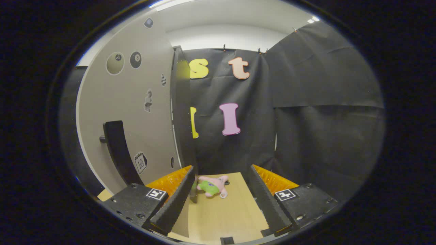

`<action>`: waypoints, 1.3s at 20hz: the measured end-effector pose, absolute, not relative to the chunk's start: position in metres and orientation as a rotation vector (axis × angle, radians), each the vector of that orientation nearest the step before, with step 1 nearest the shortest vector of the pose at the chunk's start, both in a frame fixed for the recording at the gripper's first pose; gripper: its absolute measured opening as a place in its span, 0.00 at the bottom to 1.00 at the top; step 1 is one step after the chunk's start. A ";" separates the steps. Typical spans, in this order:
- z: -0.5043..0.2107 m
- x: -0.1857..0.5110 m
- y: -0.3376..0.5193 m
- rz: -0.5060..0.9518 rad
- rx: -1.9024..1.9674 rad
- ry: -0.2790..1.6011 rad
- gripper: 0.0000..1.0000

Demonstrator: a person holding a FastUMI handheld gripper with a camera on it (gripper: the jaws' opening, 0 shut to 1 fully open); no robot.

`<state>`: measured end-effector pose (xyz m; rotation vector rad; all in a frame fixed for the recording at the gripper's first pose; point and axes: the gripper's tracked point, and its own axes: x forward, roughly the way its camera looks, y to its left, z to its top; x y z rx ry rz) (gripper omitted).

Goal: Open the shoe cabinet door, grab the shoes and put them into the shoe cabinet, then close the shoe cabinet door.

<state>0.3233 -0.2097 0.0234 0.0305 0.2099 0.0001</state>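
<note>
1. The cabinet door (pixel 136 102) is the biggest thing here, a tall pale grey panel filling the left half of the frame. It appears to stand swung open, its dark edge turned toward the middle of the picture.
2. Small stickers dot the door's face: a round pale one and a black billiard ball in the upper left, a tiny checkered one further right, a little figure near the middle, and a calendar sticker (pixel 140 162) low down.
3. A black handle (pixel 117 153) runs down the lower left of the door, a long dark bar held off the panel by a short peg.
4. The surface (pixel 221 214) is light wood and fills the lower centre of the frame, running away from the camera toward the black cloth wall.
5. The gripper (pixel 221 183) shows at the bottom of the frame. Its jaws stand wide apart with nothing between them but bare wood; both are black with ribbed inner faces and orange backing.
6. The left finger's tip sits just in front of the door's lower edge.
7. The shoe (pixel 213 186) lies on the surface in the lower centre, just ahead of the jaws and closer to the left one. It is a small plush slipper, pink with a bright green patch, lying on its side. Neither jaw touches it.
8. It lies near the foot of the door and just short of the cloth wall.
</note>
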 end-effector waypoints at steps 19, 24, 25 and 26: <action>0.022 0.317 -0.101 0.097 -0.038 0.167 0.87; 0.016 0.316 -0.050 0.110 -0.050 0.177 0.87; 0.016 0.315 -0.042 0.095 -0.077 0.172 0.88; 0.019 0.314 -0.034 0.083 -0.097 0.158 0.88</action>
